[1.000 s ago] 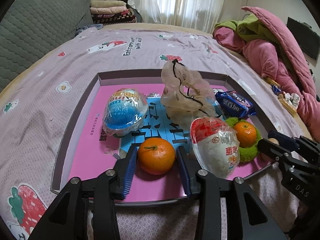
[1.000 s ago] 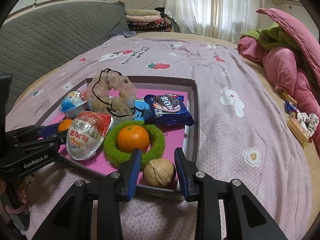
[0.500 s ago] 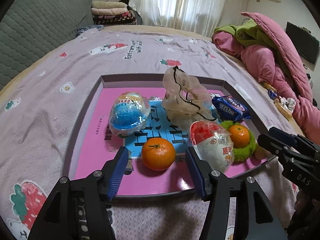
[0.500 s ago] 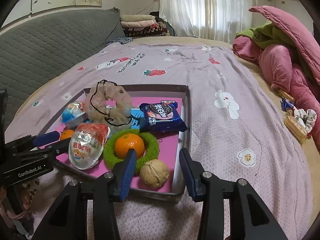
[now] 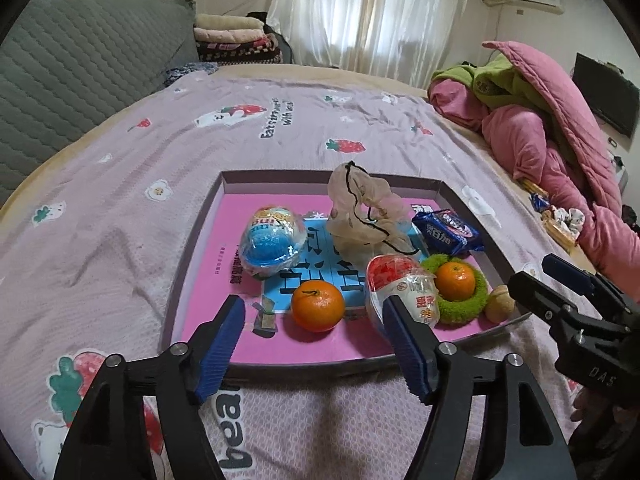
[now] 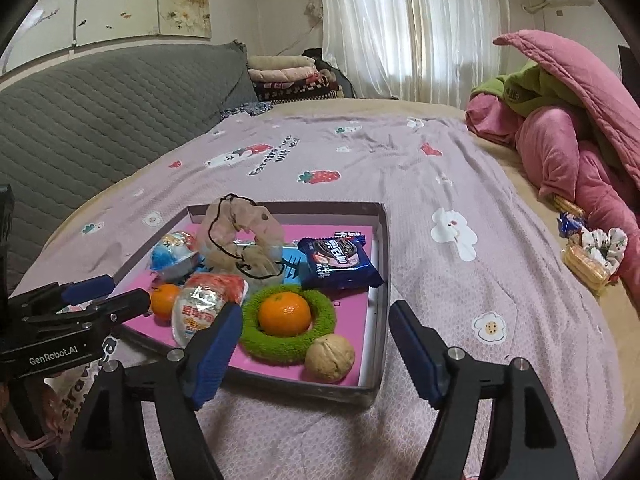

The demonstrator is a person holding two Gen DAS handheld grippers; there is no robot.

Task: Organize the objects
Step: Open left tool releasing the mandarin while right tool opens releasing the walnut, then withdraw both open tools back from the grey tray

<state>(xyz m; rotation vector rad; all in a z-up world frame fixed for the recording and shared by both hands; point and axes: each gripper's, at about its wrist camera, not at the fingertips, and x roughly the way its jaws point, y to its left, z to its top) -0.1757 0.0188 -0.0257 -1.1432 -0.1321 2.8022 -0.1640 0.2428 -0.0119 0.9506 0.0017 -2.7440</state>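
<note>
Both claws are backing up off tray (image 5: 200, 240) w/ jaws spreading, nothing between: left claw (image 5: 316, 344) leaving orange (image 5: 318, 305), right claw (image 6: 316, 356) leaving walnut (image 6: 330, 352) at corner; risk: bed sag rolling both.

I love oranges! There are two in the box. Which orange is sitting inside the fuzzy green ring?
The orange nearer the walnut sits inside the green ring. The other orange lies bare on the pink box floor, left of the red-and-white egg.
</note>
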